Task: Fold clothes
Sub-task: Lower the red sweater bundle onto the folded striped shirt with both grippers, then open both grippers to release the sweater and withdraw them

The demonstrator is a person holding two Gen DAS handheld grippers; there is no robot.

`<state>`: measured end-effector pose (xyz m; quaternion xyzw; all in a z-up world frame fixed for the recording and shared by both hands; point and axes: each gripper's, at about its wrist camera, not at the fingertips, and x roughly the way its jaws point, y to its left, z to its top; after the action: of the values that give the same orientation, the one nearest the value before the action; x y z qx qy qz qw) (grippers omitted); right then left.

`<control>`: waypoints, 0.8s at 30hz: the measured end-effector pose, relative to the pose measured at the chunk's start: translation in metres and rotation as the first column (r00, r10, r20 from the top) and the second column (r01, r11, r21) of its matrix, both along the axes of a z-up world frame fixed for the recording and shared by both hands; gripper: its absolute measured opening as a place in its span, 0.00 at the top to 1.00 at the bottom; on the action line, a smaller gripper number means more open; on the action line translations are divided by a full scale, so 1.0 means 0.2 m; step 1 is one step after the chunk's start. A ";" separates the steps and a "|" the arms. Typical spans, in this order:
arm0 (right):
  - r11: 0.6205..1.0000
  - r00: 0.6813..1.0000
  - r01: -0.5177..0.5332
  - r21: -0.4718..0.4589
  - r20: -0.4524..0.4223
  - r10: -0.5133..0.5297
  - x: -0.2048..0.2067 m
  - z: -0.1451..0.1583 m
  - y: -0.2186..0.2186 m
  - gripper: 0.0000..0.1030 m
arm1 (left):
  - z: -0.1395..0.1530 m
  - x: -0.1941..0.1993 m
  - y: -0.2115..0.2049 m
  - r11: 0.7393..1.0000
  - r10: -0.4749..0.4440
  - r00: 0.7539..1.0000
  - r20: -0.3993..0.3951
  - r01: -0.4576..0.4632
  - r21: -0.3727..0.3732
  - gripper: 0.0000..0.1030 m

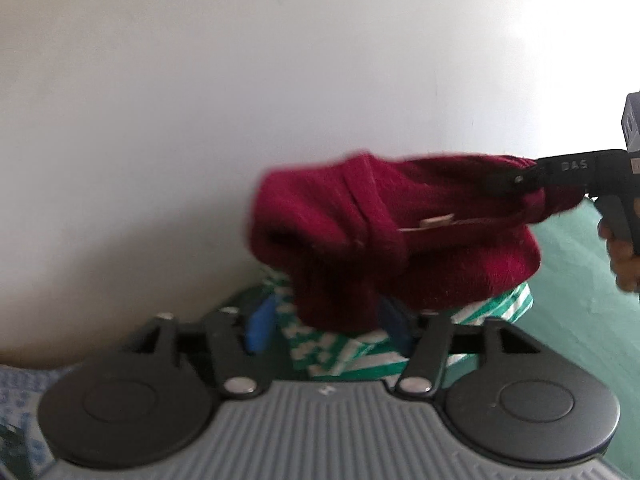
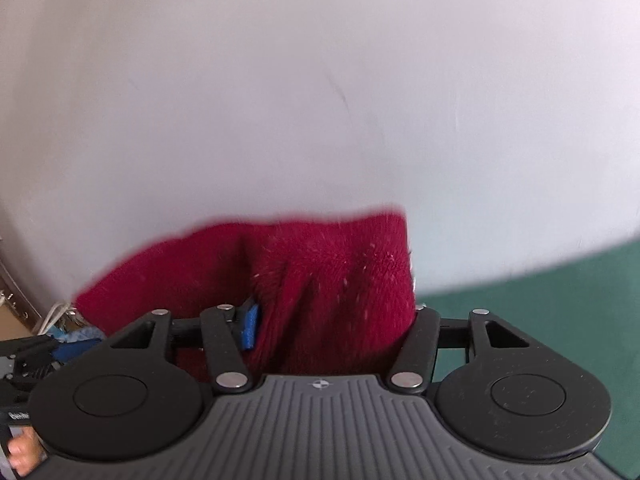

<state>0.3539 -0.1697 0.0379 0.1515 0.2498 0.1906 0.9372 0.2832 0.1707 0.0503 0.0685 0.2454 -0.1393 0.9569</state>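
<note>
Maroon knit garment (image 1: 396, 236): one, raised above one green-striped garment (image 1: 344, 352), the landmark. Left gripper (image 1: 324, 320), nearest that garment, stands open and grips nothing. Right gripper (image 1: 524, 178), up and right of it, pinches the knit's edge. Judgement: regrip the slack left corner, level both, then lower flat.

Your dark red knitted garment (image 1: 400, 224) hangs bunched and lifted in the air, one edge pulled out sideways. Below it lies a crumpled green-and-white striped garment (image 1: 344, 348).
</note>
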 end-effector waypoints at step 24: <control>0.995 0.990 0.104 -0.006 -0.095 -0.104 -0.08 0.06 0.02 0.72 | 0.03 0.15 0.09 0.949 0.024 0.977 -0.213 -0.089 -0.302 0.91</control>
<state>0.3375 -0.1666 0.0490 0.1728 0.2859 0.1338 0.9330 0.3140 0.1887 0.0559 -0.1046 0.3203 -0.1547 0.9287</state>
